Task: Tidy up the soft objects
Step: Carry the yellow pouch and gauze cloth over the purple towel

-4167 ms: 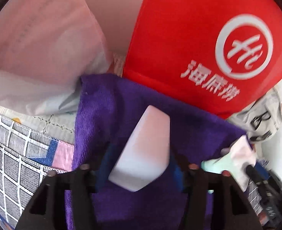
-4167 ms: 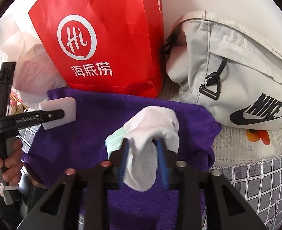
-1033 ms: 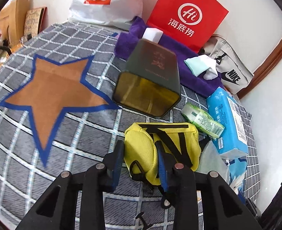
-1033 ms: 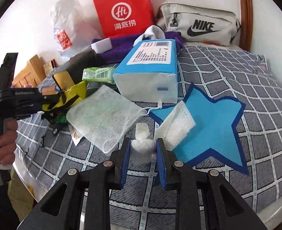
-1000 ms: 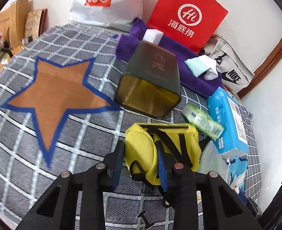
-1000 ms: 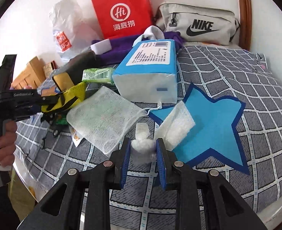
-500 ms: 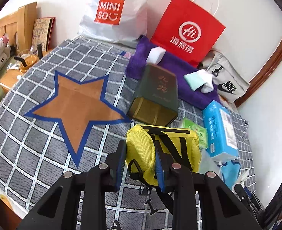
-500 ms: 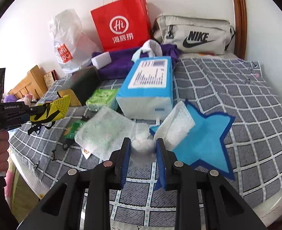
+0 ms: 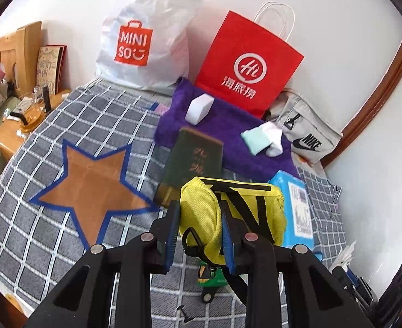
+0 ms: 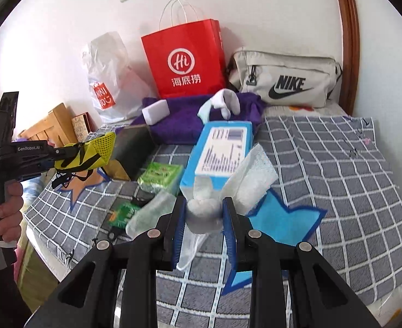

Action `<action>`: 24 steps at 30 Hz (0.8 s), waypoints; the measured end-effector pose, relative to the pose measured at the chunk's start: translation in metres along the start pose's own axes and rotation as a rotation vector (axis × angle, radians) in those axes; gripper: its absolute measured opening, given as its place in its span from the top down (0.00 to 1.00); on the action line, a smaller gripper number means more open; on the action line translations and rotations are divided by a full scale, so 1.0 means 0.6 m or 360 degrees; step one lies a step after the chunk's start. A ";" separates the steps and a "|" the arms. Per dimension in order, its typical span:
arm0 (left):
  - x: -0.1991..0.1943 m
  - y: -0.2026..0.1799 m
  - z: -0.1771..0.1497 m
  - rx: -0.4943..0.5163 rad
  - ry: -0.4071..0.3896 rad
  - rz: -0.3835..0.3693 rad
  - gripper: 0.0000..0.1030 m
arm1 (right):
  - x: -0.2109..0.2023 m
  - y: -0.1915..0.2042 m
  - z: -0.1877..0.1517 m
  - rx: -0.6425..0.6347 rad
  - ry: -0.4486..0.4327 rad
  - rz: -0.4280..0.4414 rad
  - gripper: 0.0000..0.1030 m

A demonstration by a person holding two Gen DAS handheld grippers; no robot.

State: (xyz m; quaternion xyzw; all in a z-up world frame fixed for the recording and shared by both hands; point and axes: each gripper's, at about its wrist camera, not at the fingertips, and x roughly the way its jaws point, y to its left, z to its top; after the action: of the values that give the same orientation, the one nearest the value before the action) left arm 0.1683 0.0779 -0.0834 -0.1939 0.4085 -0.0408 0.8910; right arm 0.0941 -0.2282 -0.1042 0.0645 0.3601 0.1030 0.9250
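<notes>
A yellow mesh pouch with black straps hangs in the air, and my left gripper is shut on its left end. The right wrist view shows the same gripper at the left, held by a hand, with the pouch above the bed. My right gripper is shut on a bunched part of a white mesh bag, whose loose ends droop to both sides. At the far end lies a purple towel bearing a white sponge block and a white and mint sock.
A dark green box, a blue tissue pack and a green wipes pack lie on the checked bedspread. A red paper bag, a white Miniso bag and a grey Nike bag line the wall.
Both grippers have risen. The yellow pouch and the white mesh bag have come up off the bedspread with them, and more of the bed and wall shows.
</notes>
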 end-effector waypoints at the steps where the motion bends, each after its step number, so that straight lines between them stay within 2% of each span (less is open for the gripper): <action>1: 0.001 -0.003 0.006 -0.0001 -0.0006 -0.0004 0.74 | 0.000 0.001 0.008 -0.0007 -0.0004 0.0003 0.74; 12: 0.017 -0.028 0.072 0.0024 -0.0031 0.0006 0.74 | 0.018 0.007 0.098 -0.0078 -0.0092 0.0008 0.74; 24: 0.086 -0.055 0.157 0.0092 -0.0022 0.0021 0.74 | 0.086 0.005 0.188 -0.0109 -0.0146 -0.0003 0.74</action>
State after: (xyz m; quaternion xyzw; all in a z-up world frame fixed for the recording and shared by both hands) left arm 0.2755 0.0649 -0.0520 -0.1656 0.4021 -0.0455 0.8993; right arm 0.2075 -0.2180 -0.0547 0.0372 0.3137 0.1112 0.9423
